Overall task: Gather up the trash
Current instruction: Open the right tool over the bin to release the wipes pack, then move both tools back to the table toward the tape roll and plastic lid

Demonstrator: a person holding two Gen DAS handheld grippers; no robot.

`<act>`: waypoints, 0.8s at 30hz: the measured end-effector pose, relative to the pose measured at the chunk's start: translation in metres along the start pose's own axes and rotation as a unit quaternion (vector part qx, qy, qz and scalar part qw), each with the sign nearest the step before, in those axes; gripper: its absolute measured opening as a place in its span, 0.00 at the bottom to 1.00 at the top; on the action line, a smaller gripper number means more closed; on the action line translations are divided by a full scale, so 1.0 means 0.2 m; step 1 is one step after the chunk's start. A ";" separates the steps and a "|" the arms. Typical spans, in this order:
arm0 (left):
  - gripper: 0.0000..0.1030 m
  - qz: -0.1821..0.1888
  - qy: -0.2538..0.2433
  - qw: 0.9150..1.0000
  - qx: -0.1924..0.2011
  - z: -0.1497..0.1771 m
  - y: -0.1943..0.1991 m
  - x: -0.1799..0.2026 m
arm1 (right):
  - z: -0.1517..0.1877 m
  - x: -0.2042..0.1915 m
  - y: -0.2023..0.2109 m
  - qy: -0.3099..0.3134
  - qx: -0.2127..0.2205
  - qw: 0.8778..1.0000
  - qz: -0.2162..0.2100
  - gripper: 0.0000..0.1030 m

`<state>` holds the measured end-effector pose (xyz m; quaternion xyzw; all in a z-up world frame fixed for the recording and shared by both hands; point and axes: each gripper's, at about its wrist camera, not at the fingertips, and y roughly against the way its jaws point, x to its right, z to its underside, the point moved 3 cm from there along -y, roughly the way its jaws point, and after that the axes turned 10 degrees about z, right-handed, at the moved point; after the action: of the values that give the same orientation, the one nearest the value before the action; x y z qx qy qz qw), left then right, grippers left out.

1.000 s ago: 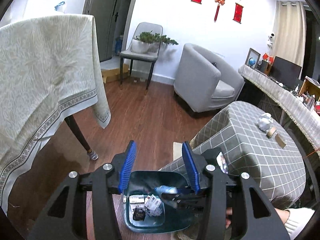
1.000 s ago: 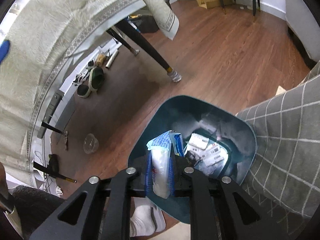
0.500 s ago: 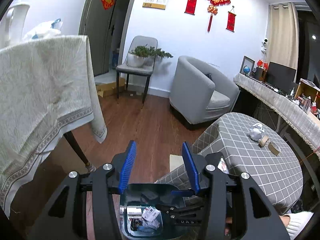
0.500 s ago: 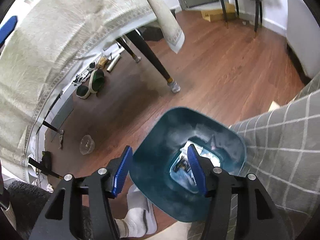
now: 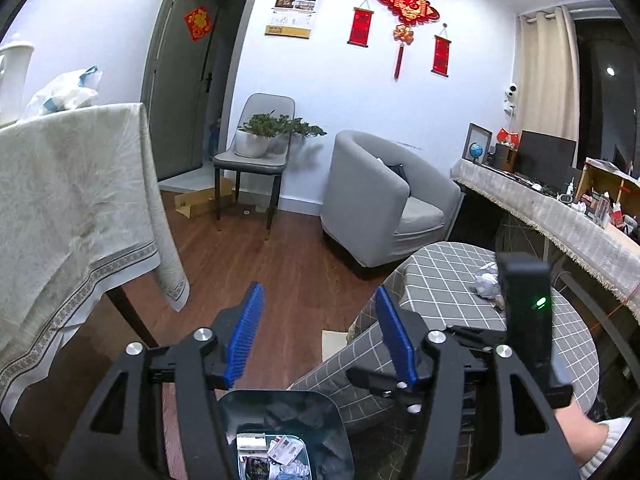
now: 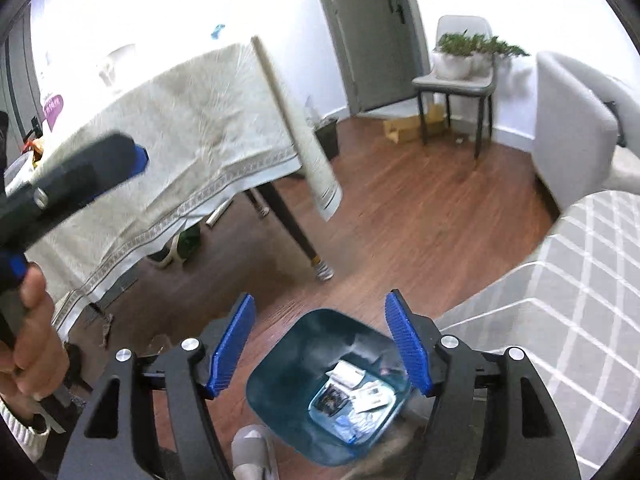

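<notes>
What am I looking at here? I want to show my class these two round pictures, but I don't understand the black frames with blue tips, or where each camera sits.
No robot: a person carries a hand-held gripper in each hand, each with a wide-angle camera looking along its two blue fingers. The left hand-held gripper is open and holds nothing; its view faces the room. The right hand-held gripper is open too, above a teal trash bin on the wooden floor, with wrappers and paper scraps inside. In the left view, crumpled paper lies on the grey checked table, probably trash to collect. A bigger table with a cream cloth stands opposite.
</notes>
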<state>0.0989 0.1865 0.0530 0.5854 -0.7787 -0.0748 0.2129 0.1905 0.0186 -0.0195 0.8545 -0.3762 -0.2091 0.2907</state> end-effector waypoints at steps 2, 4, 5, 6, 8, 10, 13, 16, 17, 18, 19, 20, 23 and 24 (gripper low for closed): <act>0.63 0.004 0.000 1.000 -0.001 0.00 -0.03 0.03 | -0.01 0.03 0.04 0.000 0.008 1.000 0.005 0.68; 0.65 0.006 -0.002 1.000 -0.003 0.00 -0.05 0.06 | -0.01 0.07 0.09 0.002 0.015 1.000 0.014 0.69; 0.67 0.007 -0.004 1.000 -0.004 0.00 -0.07 0.09 | -0.01 0.09 0.11 0.000 0.018 1.000 0.019 0.70; 0.68 0.007 -0.007 1.000 -0.005 0.00 -0.08 0.11 | -0.01 0.11 0.13 -0.001 0.021 0.999 0.024 0.70; 0.70 0.010 -0.010 1.000 -0.006 0.00 -0.11 0.15 | -0.01 0.16 0.18 -0.003 0.027 0.999 0.037 0.70; 0.73 0.014 -0.013 1.000 -0.005 0.00 -0.14 0.19 | -0.01 0.19 0.23 -0.005 0.036 0.998 0.045 0.73; 0.76 0.025 -0.016 1.000 -0.007 0.01 -0.18 0.27 | 0.00 0.26 0.31 -0.010 0.047 0.997 0.059 0.74; 0.80 0.040 -0.021 0.999 -0.007 0.01 -0.22 0.34 | 0.03 0.34 0.37 -0.013 0.048 0.996 0.071 0.76; 0.81 0.045 -0.024 0.999 -0.008 0.01 -0.24 0.37 | 0.04 0.37 0.39 -0.016 0.048 0.996 0.074 0.75; 0.81 0.048 -0.027 0.998 -0.008 0.02 -0.24 0.39 | 0.05 0.39 0.39 -0.017 0.047 0.996 0.076 0.76; 0.84 0.052 -0.031 0.998 -0.008 0.02 -0.26 0.43 | 0.06 0.41 0.41 -0.019 0.046 0.996 0.079 0.76; 0.85 0.056 -0.034 0.998 -0.009 0.03 -0.27 0.45 | 0.07 0.43 0.43 -0.020 0.046 0.995 0.084 0.76; 0.86 0.068 -0.040 0.997 -0.021 0.05 -0.33 0.52 | 0.10 0.49 0.47 -0.024 0.046 0.994 0.095 0.76; 0.86 0.070 -0.042 0.996 -0.025 0.06 -0.34 0.53 | 0.11 0.51 0.48 -0.027 0.045 0.994 0.098 0.76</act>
<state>0.1304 0.0633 0.0425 0.5204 -0.8239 -0.1036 0.1994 0.1930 -0.1199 0.0132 0.8199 -0.4750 -0.1851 0.2606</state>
